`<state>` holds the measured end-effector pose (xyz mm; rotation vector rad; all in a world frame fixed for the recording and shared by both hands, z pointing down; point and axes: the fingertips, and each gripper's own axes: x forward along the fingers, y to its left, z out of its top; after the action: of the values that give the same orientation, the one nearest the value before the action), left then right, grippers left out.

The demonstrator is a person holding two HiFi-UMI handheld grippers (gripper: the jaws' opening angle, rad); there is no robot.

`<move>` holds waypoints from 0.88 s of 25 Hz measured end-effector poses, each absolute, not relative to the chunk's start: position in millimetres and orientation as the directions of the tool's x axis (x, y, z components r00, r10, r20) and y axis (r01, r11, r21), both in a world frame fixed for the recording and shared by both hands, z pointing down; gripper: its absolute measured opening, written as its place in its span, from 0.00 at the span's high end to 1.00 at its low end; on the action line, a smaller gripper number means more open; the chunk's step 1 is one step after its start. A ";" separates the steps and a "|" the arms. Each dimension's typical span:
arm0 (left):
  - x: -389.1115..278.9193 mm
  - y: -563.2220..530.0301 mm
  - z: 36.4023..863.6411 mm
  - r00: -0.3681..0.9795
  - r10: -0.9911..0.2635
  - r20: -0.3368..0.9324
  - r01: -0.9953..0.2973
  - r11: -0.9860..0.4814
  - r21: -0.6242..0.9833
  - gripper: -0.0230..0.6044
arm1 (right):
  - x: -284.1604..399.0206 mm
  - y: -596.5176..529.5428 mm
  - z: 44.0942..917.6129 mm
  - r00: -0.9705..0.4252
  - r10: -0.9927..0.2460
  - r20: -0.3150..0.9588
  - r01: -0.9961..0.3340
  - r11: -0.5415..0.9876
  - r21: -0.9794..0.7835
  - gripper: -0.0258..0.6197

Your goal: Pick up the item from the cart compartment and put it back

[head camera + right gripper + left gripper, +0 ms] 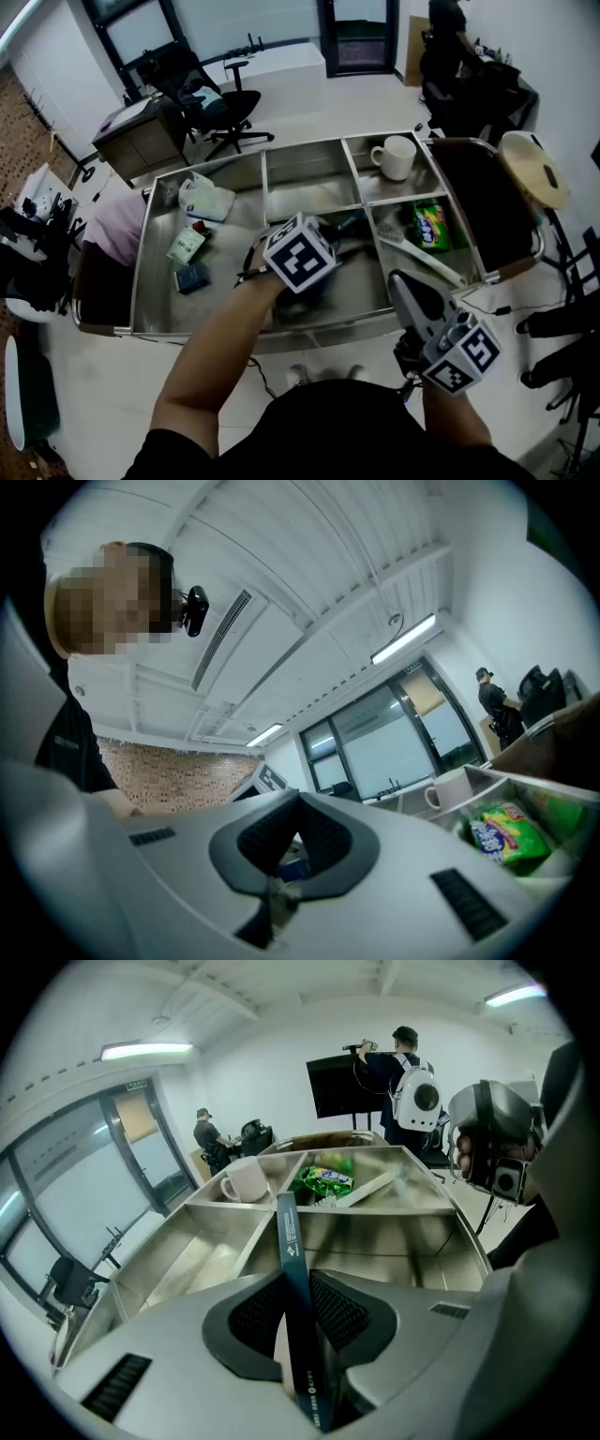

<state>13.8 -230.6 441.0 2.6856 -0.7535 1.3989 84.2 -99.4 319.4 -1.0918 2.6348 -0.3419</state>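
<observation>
My left gripper (323,242) reaches into the middle front compartment of the steel cart (309,323). In the left gripper view its pads are pressed on a thin dark blue flat box (289,1241), held edge-on and pointing toward the far compartments; that gripper (295,1283) is shut on it. My right gripper (401,281) hangs outside the cart's front right corner, tilted upward. Seen in its own view, the right gripper (298,803) has its jaw tips together with nothing between them.
A white mug (397,156) sits in the far right compartment. A green candy bag (431,225) and a white utensil (422,258) lie in the near right one. The left compartment holds a white bag (208,199), a packet (186,246) and a small blue box (192,277). An office chair (220,98) stands behind.
</observation>
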 end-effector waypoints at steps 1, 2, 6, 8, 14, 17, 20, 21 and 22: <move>13.8 -231.3 434.3 0.499 -0.420 0.758 -0.434 -0.878 -0.200 0.82 | 82.9 -99.7 319.4 -0.682 -0.715 -0.154 -0.652 0.690 -0.315 0.94; 14.4 -232.3 427.8 0.520 -0.433 0.737 -0.445 -0.873 -0.198 0.82 | 81.5 -100.1 319.5 -0.685 -0.713 -0.152 -0.651 0.692 -0.314 0.94; 10.1 -236.1 406.6 0.576 -0.498 0.648 -0.518 -0.836 -0.182 0.82 | 76.0 -101.2 320.3 -0.695 -0.703 -0.147 -0.643 0.701 -0.309 0.94; 6.2 -237.8 389.9 0.604 -0.546 0.580 -0.553 -0.811 -0.188 0.82 | 74.0 -102.0 320.8 -0.698 -0.701 -0.145 -0.641 0.703 -0.308 0.94; -13.2 -227.8 339.5 0.657 -0.678 0.329 -0.662 -0.728 -0.178 0.82 | 66.0 -103.6 322.4 -0.711 -0.690 -0.135 -0.632 0.712 -0.305 0.94; -23.8 -214.0 318.3 0.687 -0.693 0.221 -0.693 -0.716 -0.090 0.82 | 64.2 -105.4 322.5 -0.714 -0.687 -0.136 -0.631 0.715 -0.302 0.94; -32.2 -196.4 299.7 0.699 -0.700 0.149 -0.701 -0.711 -0.050 0.82 | 64.3 -106.9 321.4 -0.714 -0.686 -0.139 -0.630 0.716 -0.301 0.94; -33.6 -189.7 293.1 0.702 -0.700 0.135 -0.699 -0.712 -0.056 0.82 | 64.0 -107.3 320.9 -0.715 -0.686 -0.139 -0.630 0.717 -0.299 0.94; -34.4 -182.7 285.5 0.706 -0.699 0.114 -0.697 -0.714 -0.063 0.82 | 63.8 -107.7 320.5 -0.715 -0.685 -0.139 -0.629 0.718 -0.299 0.94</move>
<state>-34.4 -182.7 285.5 2.9153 -1.1929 0.2047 63.8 -107.7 320.5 -1.0442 2.6843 -0.3378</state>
